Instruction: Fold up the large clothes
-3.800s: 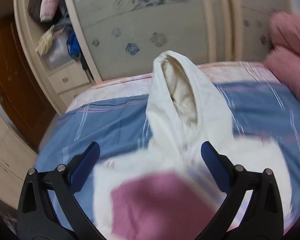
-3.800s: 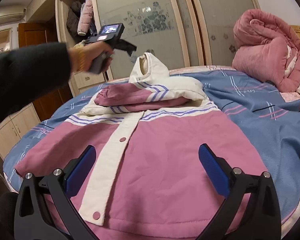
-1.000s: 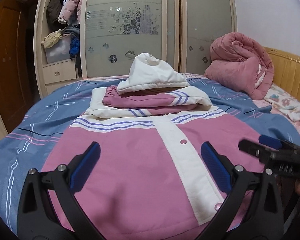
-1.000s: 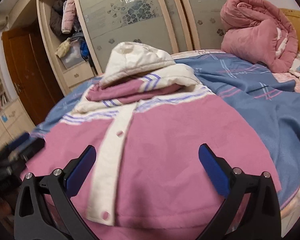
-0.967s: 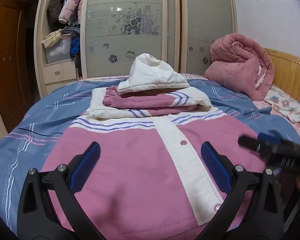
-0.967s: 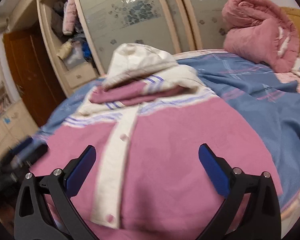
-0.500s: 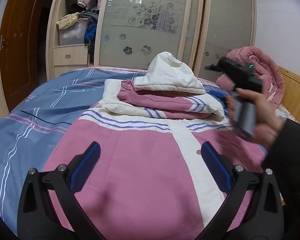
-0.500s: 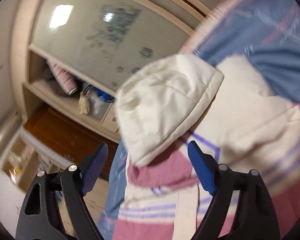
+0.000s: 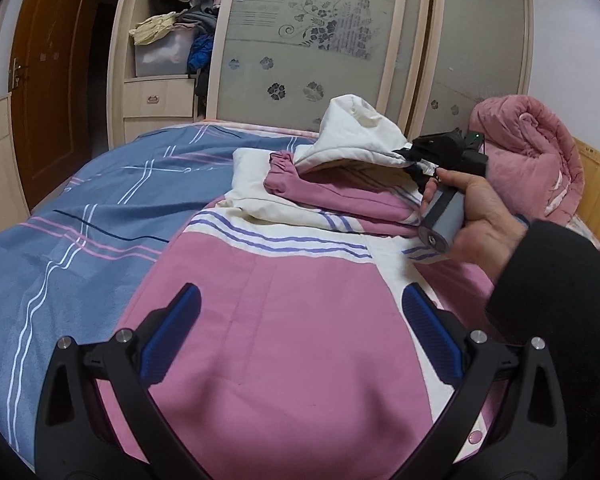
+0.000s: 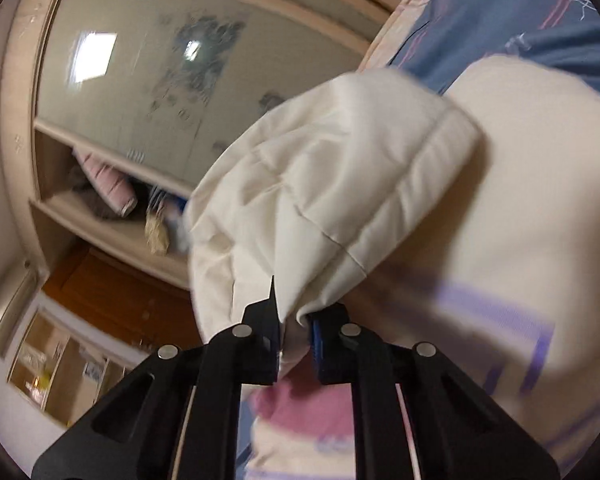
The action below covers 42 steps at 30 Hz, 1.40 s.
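Pink fabric of the jacket fills the nearest part of the left wrist view, spread flat on the bed with its white button placket running down the right side. The left gripper hangs just above this pink panel with its jaws wide open and nothing between the blue pads. Beyond the panel come white bands with purple stripes, then the folded sleeves stacked across the chest, pink over white. On top of that stack lies the cream hood, its opening turned upward.

At the hood's right edge a hand in a dark sleeve carries the right gripper. In the right wrist view its jaws are clamped together on a pinch of the hood's quilted edge, the cloth bunched between the two pads; the log's closing motion has come down to its end.

Farther back on the right side of the bed sits a rolled pink quilt against a wooden headboard. Behind the bed stands a wardrobe with frosted flowered sliding doors, an open section at its left stuffed with clothes above drawers, and a brown door left of that.
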Motion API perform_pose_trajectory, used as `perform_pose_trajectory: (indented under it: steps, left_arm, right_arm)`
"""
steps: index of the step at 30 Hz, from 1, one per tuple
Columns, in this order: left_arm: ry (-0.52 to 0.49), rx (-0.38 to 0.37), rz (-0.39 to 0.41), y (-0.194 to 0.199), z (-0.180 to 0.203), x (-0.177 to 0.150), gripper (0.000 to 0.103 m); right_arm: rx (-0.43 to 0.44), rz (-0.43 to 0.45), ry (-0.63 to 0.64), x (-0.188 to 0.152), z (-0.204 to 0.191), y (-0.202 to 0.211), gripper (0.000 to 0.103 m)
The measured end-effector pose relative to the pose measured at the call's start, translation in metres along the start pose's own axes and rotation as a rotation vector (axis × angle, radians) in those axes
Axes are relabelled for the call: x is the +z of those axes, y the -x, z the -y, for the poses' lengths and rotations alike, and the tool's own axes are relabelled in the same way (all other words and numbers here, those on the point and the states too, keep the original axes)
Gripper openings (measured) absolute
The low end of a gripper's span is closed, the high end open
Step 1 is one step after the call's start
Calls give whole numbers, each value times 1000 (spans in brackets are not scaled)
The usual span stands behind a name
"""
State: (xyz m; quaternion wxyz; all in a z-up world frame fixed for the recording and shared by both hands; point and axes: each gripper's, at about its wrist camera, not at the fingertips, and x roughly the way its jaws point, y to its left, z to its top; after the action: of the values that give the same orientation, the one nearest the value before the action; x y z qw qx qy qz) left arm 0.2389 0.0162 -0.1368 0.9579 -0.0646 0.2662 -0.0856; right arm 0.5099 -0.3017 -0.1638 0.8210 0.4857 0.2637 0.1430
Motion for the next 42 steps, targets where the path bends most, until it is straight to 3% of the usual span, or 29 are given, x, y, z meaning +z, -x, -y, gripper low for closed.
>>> perform_pose_trajectory:
  steps: [3,6,10,12,14,16,18,20,24,28,31,35,37,40,42]
  left_arm:
    - [15,-7,-1,2,-2,1,101]
    - [9,-9,-7,2,-1,0,101]
    - [-8,-9,-10,4,2,-3,101]
    - [-17,-5,-19,2,3,-4,101]
    - [-21,0,-25,2,3,-5,101]
    - [-20,1,-26,2,1,-6,101]
    - [-21,1,-21,4,-1,-7,101]
    - [-18,-4,-17,6,-4,-7,101]
    - [-13,-38,-19,18,-6,-10,101]
    - [-51,-107,18,43,0,-15,101]
    - [-66,-122,43,69,5,-20,101]
    - [-68,-75,37,103,12,-28,101]
    - [-94,-28,19,117,18,-34,101]
    - [-134,14,-11,134,25,-41,101]
    - [-158,38,-12,143,27,-44,101]
  right_arm:
    - [-54,-42,63,-29,-17,14,12]
    - [-162,-35,31,-49,4,36,12]
    - [-243,-18,-2,-50,47,47,15]
    - [-208,-21,-21,-46,59,44,20]
    - [-154,-55,-56,-43,66,47,38]
    - [-102,-55,-81,-43,62,62,76]
    - [-63,-32,-63,-45,49,91,83]
    - [-10,-49,3,-53,31,120,84]
    - [47,-37,201,-90,-8,208,90]
    - [79,44,272,-128,-27,300,98]
    - [114,158,300,-151,-42,375,101]
    - [-91,295,521,-171,-79,427,102]
    - [-294,323,693,-188,-97,432,102]
    - [-499,281,870,-210,-104,426,102]
    - [-572,238,952,-225,-100,420,102]
